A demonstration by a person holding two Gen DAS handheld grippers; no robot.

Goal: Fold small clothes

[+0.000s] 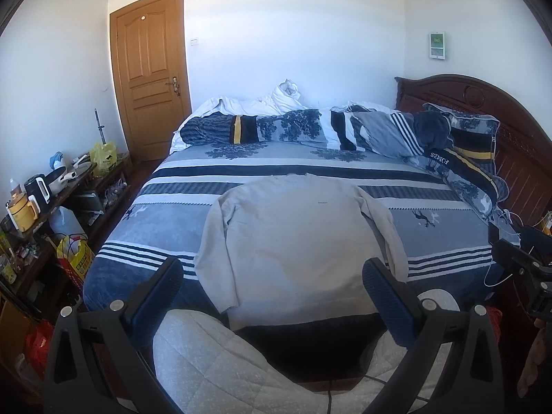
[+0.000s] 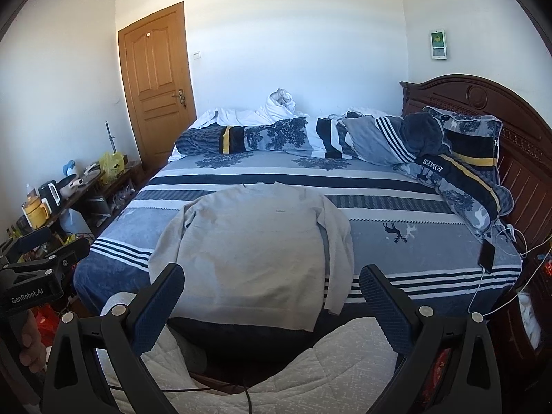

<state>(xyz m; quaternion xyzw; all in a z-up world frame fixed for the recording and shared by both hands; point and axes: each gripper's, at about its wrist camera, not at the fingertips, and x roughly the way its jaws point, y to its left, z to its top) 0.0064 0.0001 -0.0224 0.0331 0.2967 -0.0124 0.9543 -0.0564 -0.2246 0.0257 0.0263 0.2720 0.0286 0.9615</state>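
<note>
one pale grey sweater lies flat and face up on the bed, its hem at the near edge and its neck toward the far wall, both sleeves running down along its sides. a tiny dark logo sits on its chest, too small to read. on the striped navy, grey and white bedspread the pillow by the headboard shows mirrored letters that read roughly "rmes". the left gripper hangs over the near edge of the bed, its two blue-padded fingers spread wide, holding nothing and touching nothing. the right gripper hangs the same way beside it, its two fingers also spread wide and empty, clear of the sweater. in the right wrist view the left gripper's black body carries white lettering "genrobot.ai", with a hand around its handle. one phone lies at the right edge of the bed with a white cable. a brown door stands shut at the far left, and a cluttered counter lines the left wall.
</note>
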